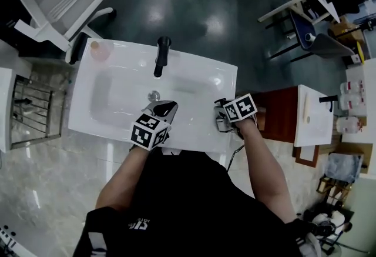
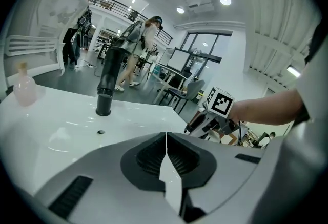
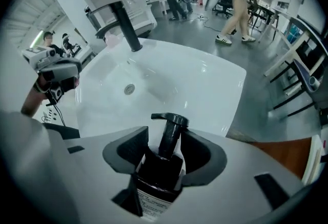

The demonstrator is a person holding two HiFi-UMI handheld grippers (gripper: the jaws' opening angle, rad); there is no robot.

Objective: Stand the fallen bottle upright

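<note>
The right gripper points steeply down over the front right rim of the white sink, its jaws spread wide. The dark pump bottle sits between them, with slim gaps showing on either side of its shoulder, so the pads do not seem to press on it. I cannot tell whether it stands fully upright. The left gripper hovers over the front rim beside the basin, jaws closed together and empty. A black faucet rises at the back.
</note>
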